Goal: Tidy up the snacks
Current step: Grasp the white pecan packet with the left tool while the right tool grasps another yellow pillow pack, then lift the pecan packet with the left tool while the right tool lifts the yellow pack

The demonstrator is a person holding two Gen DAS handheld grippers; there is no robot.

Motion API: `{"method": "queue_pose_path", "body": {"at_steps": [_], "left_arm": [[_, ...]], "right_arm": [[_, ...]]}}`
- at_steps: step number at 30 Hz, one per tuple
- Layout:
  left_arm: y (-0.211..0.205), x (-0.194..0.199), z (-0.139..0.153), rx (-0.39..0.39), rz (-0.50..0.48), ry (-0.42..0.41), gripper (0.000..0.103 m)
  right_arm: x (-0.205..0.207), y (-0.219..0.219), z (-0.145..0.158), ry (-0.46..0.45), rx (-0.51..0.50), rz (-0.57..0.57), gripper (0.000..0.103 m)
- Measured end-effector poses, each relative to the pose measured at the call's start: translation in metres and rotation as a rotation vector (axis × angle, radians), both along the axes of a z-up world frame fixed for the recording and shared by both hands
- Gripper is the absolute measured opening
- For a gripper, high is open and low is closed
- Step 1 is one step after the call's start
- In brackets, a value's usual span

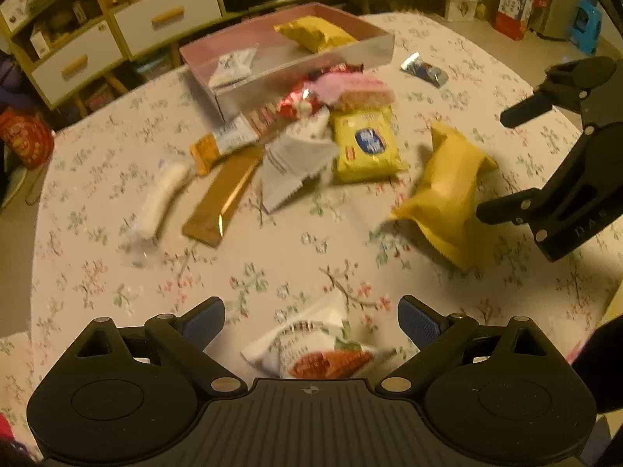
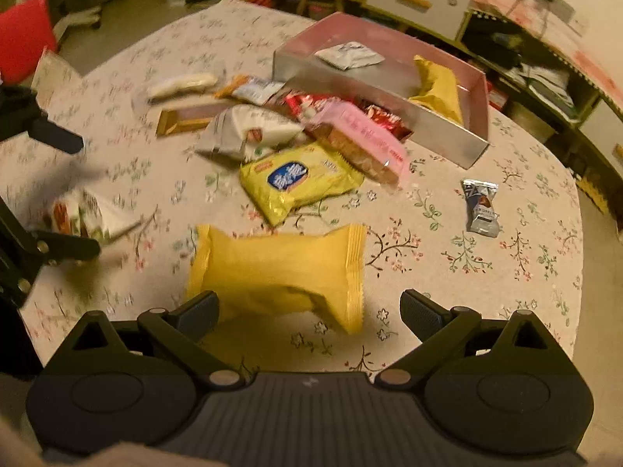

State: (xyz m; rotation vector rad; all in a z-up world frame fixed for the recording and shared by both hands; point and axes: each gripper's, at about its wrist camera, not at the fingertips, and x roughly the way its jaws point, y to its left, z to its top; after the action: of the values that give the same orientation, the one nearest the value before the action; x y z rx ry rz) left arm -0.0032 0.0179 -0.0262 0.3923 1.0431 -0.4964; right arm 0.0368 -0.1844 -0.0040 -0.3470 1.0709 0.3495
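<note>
**newbie:** While both sets of jaws hang wide open and empty, which step are you on?

**op:** Pickup. Your right gripper straddles the plain yellow packet mid-table; close, then carry it to the pink box at the far edge.

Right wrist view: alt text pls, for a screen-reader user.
The open right gripper hovers over a plain yellow snack packet on a floral tablecloth. Beyond lies a heap of mixed snacks, with a pink box behind already holding a yellow packet and a white one; the left gripper enters at the left edge.
</note>
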Motion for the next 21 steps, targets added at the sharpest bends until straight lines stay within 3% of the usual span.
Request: {"method": "queue_pose_path", "body": {"at_steps": [12, 17, 21], "left_arm": [[0.018, -0.004, -0.022, 0.035, 0.021, 0.085, 0.095], [0.028, 0.001, -0.025, 0.027, 0.052, 0.083, 0.087], [0.032, 0.009, -0.03, 0.035, 0.085, 0.051, 0.083]], "right_arm": [[0.0, 0.013, -0.017, -0.037, -0.182, 0.119, 0.099], [0.004, 0.026, -0.022, -0.086, -0.259, 0.19, 0.1], [0.012, 0.035, -0.025, -0.079, -0.258, 0.198, 0.099]]}}
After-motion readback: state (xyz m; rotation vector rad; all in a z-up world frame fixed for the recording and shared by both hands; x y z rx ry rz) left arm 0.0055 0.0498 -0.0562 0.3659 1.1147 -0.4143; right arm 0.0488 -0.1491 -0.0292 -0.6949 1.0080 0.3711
